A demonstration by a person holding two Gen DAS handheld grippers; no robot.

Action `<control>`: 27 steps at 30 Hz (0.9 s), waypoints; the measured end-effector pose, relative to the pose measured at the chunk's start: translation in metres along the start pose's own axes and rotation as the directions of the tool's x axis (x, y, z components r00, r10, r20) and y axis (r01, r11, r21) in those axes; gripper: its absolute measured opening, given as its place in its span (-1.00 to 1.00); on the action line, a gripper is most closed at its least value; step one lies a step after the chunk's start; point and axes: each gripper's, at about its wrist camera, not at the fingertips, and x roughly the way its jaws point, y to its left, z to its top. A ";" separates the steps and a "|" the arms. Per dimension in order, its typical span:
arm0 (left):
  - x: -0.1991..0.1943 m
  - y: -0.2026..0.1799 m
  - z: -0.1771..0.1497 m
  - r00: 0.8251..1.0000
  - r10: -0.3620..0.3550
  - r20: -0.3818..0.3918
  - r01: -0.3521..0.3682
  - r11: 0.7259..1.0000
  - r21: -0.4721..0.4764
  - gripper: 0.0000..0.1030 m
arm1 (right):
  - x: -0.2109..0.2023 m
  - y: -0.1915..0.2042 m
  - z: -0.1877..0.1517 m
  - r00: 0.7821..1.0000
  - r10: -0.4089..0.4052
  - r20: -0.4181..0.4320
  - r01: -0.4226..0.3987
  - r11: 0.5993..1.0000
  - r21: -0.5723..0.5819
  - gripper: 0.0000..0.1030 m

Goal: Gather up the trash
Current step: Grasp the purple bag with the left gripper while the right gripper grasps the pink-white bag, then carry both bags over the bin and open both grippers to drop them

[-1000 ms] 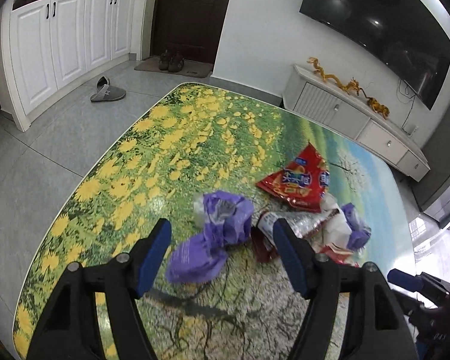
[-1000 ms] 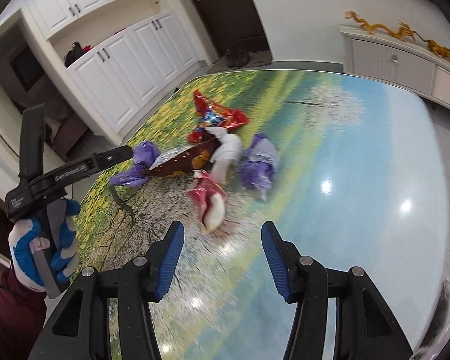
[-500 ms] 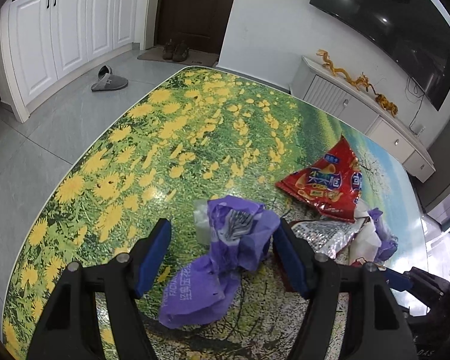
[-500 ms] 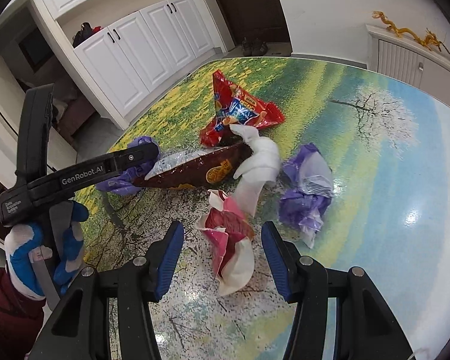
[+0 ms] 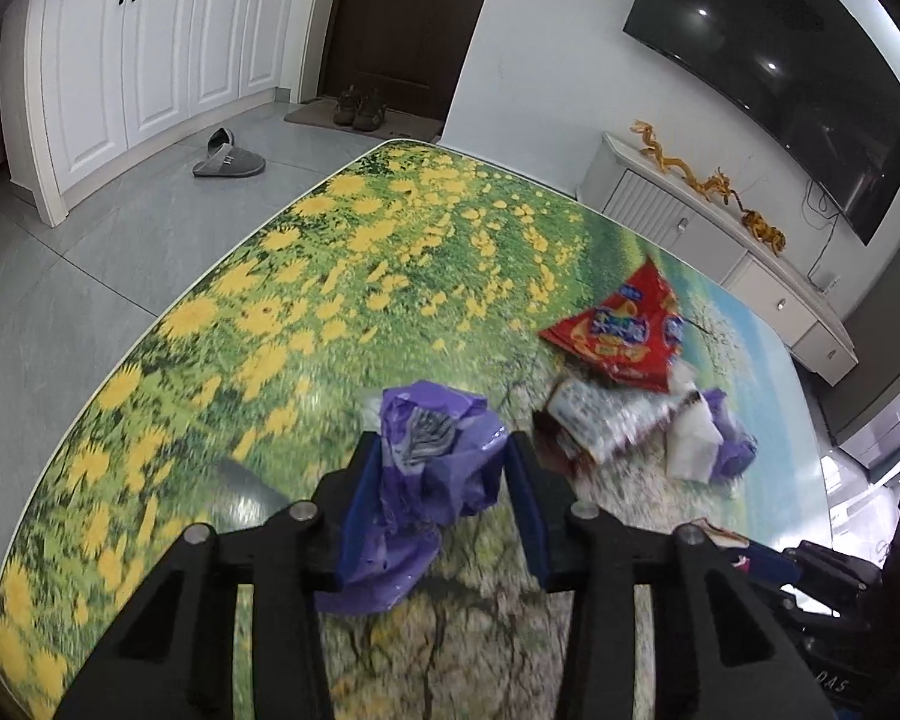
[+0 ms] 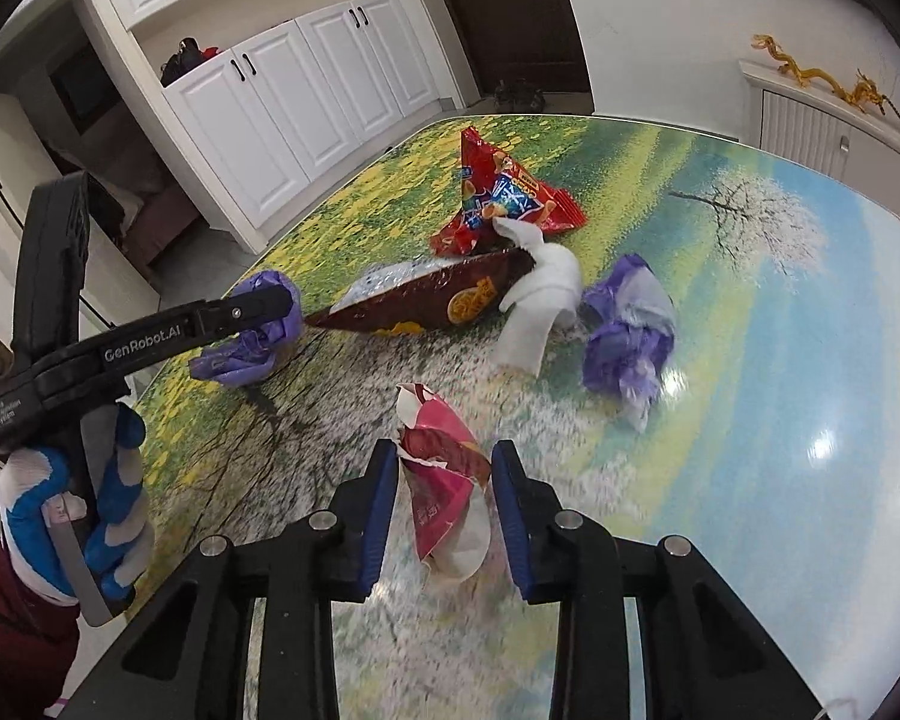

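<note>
Living room, glossy table [image 5: 390, 252] printed with a flower meadow, trash piled near its middle. Left gripper [image 5: 444, 483] has just been closing and now pinches the crumpled purple bag [image 5: 432, 456]; right gripper [image 6: 444, 504] has just been closing onto the torn pink wrapper [image 6: 444, 480], which sat farther ahead a second ago

With the table [image 5: 168, 324] as reference, both grippers are angled down toward it: the left gripper [image 5: 444, 468], gripped by a gloved hand [image 6: 72, 516], and the right gripper [image 6: 444, 480], jaws just closing on crumpled wrappers.
</note>
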 end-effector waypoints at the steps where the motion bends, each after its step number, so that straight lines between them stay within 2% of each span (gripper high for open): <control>1: -0.005 -0.001 -0.005 1.000 -0.004 0.000 0.004 1.000 0.002 -0.25 | -0.004 0.001 -0.003 1.000 0.003 0.002 -0.003 1.000 0.003 -0.41; 9: -0.057 -0.021 -0.045 0.999 -0.011 0.032 0.009 0.996 0.085 -0.25 | -0.054 -0.005 -0.042 0.999 0.005 0.050 -0.009 0.998 0.069 -0.42; 16: -0.083 -0.044 -0.063 0.999 -0.029 0.040 0.023 0.990 0.142 -0.25 | -0.101 -0.030 -0.074 0.993 -0.062 0.100 0.046 0.986 0.160 -0.42; 23: -0.093 -0.071 -0.075 0.997 -0.072 0.028 0.066 0.985 0.160 -0.25 | -0.159 -0.070 -0.103 0.972 -0.151 0.178 0.097 0.956 0.277 -0.41; 27: -0.099 -0.098 -0.079 0.995 -0.094 0.025 0.086 0.973 0.215 -0.25 | -0.188 -0.090 -0.120 0.955 -0.205 0.213 0.125 0.933 0.338 -0.41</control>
